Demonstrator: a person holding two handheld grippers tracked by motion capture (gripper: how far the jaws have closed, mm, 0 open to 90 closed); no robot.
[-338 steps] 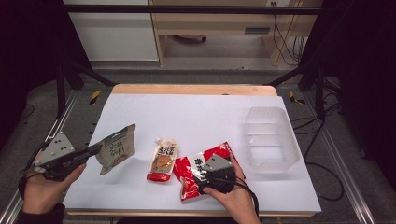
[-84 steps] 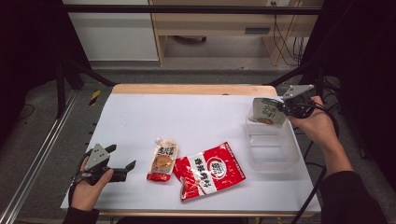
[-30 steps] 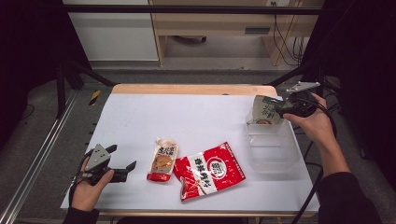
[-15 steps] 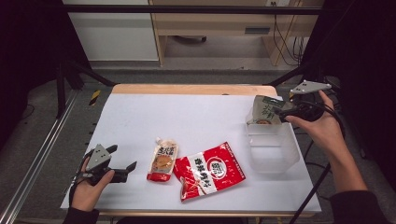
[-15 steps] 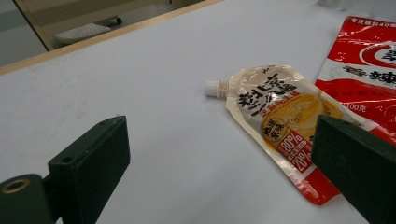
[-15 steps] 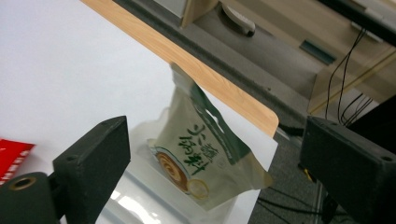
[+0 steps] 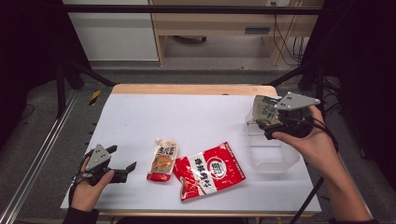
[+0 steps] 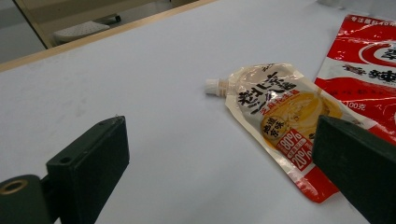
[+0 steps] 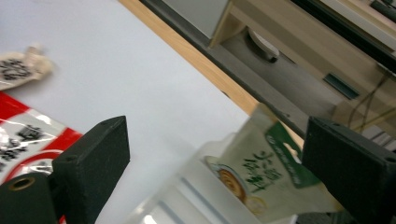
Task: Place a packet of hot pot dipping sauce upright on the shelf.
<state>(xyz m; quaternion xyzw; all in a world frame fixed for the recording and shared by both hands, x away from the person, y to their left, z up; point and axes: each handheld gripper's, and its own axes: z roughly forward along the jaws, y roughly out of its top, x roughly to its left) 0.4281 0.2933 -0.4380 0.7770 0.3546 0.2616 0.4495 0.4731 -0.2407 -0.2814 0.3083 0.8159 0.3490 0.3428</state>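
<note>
High view: the right gripper (image 7: 267, 122) has just been opening its jaws; the green pouch (image 7: 264, 108) stands at the clear bin's (image 7: 273, 154) far end. The left gripper (image 7: 122, 169) rests unclenched, well left of the bin. Right gripper view: the pouch (image 9: 254, 179) stands free beyond the spread jaws.

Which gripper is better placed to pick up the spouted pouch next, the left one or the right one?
Probably the left gripper. It rests open on the table, close to the spouted pouch, which lies just ahead of its jaws. The right gripper is far across the table, over the clear bin, beside the green pouch.
</note>
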